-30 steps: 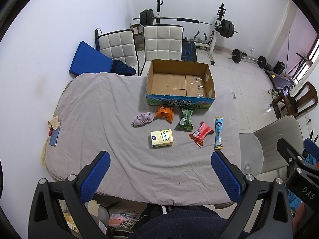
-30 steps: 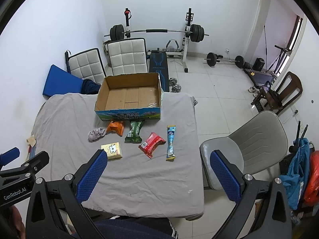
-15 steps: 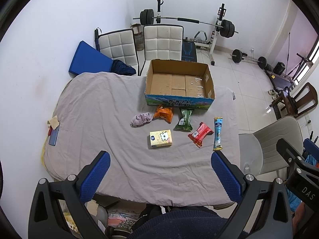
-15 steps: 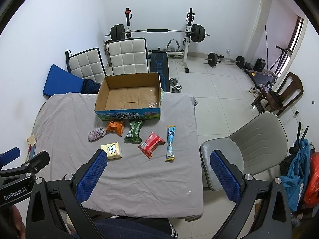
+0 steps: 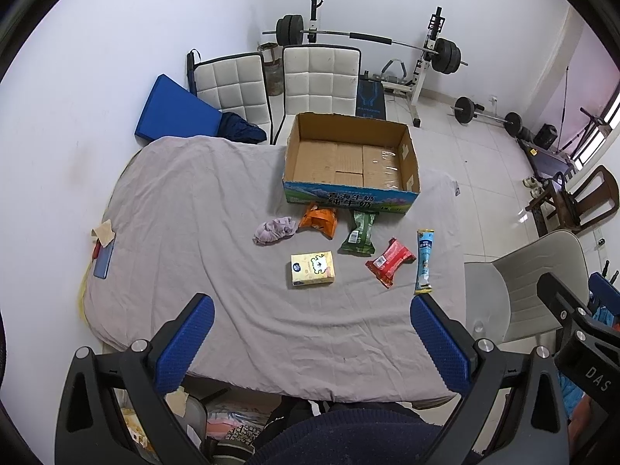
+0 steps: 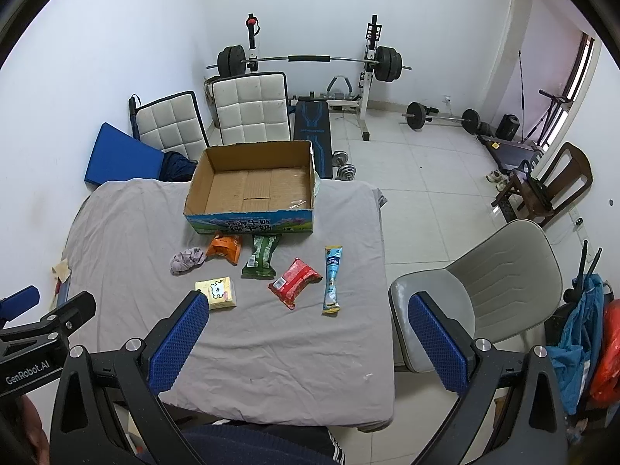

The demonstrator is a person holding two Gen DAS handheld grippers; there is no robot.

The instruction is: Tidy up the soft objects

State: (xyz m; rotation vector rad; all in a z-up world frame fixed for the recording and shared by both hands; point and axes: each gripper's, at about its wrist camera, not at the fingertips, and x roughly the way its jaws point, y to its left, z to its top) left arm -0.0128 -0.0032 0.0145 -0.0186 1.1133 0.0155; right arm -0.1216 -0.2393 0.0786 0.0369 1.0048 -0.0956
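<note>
An open cardboard box [image 5: 350, 162] [image 6: 252, 190] with nothing inside stands at the far side of a table under a grey cloth [image 5: 186, 201] [image 6: 128, 224]. In front of it lie a crumpled purple cloth [image 5: 275, 229] [image 6: 188, 259], an orange packet [image 5: 319, 220] [image 6: 224, 247], a green packet [image 5: 360, 231] [image 6: 261, 256], a red packet [image 5: 389, 261] [image 6: 294, 282], a long blue stick pack [image 5: 423, 261] [image 6: 332, 279] and a yellow tissue pack [image 5: 312, 269] [image 6: 217, 293]. My left gripper [image 5: 310, 343] and right gripper [image 6: 306, 341] hover open and high over the near table edge, holding nothing.
A phone and a tan scrap [image 5: 102, 246] lie at the table's left edge. A grey chair [image 6: 500, 290] stands right of the table. Two white padded chairs [image 6: 252, 108], a blue mat [image 5: 174, 110] and a barbell bench rack [image 6: 310, 62] sit behind. A person's dark clothing shows below.
Both views have shifted very slightly; the objects on the table have not moved and both grippers stay open.
</note>
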